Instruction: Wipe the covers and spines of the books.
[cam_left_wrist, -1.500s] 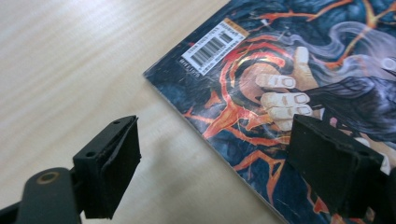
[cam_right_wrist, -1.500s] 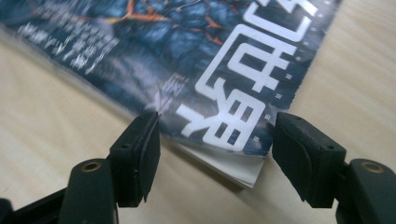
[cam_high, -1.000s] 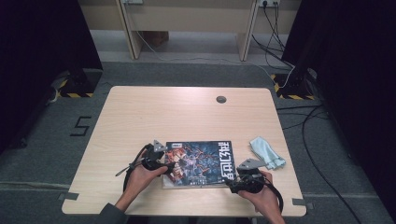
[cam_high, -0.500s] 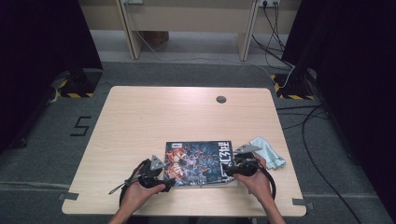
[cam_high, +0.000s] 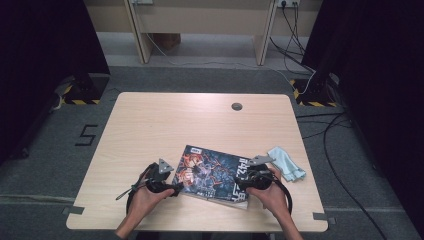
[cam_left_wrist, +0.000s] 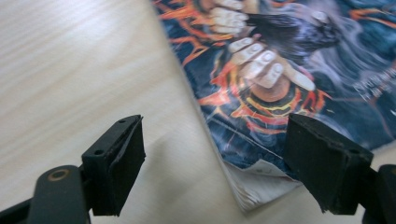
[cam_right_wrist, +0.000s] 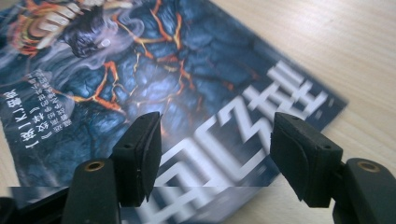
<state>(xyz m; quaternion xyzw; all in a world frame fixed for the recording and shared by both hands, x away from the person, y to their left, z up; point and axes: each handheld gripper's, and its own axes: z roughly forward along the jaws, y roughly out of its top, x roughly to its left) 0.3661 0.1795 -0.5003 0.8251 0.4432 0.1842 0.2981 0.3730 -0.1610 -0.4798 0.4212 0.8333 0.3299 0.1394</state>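
I see a glossy magazine (cam_high: 214, 175) lying flat near the desk (cam_high: 150, 130)'s front edge, right of centre, its dark blue cover veined with orange. My left gripper (cam_left_wrist: 215, 158) has its blocky black jaws spread; they have just been opening, one over bare wood, one above the cover's frayed, curling corner, pinching nothing. My right gripper (cam_right_wrist: 215, 149) hangs with jaws spread over the white lettering, gripping nothing. A crumpled pale blue cloth (cam_high: 286, 163) lies just beside the magazine, toward the desk's right edge.
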